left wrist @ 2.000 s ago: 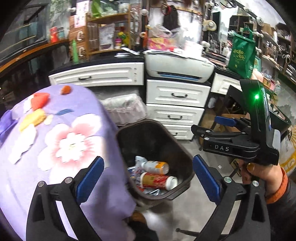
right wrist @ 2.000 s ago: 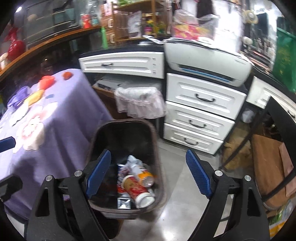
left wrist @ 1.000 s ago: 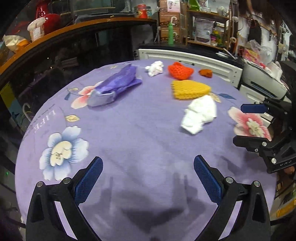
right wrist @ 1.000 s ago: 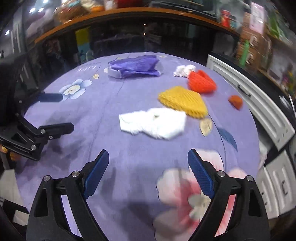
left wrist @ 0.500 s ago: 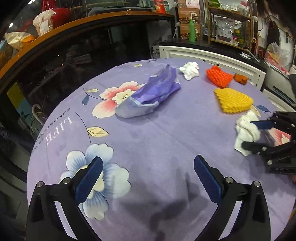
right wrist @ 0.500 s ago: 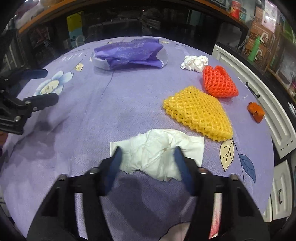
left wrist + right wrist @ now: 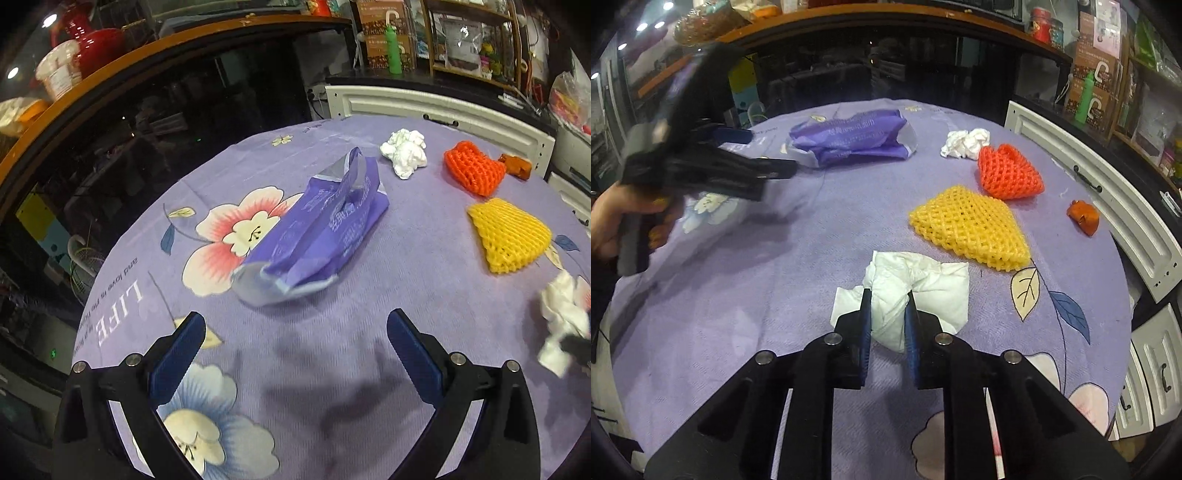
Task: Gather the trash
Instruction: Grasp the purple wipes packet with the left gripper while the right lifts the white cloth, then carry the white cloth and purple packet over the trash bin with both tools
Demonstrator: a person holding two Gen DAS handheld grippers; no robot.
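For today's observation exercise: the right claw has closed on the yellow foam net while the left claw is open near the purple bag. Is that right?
Not quite. The right wrist view shows the right claw closed on the white tissue; the yellow foam net lies untouched beyond it. The left claw is indeed open near the purple bag.

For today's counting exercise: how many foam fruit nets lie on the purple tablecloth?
2. The orange foam net lies beside the crumpled white tissue ball; the yellow foam net lies just nearer the camera. None seems hidden.
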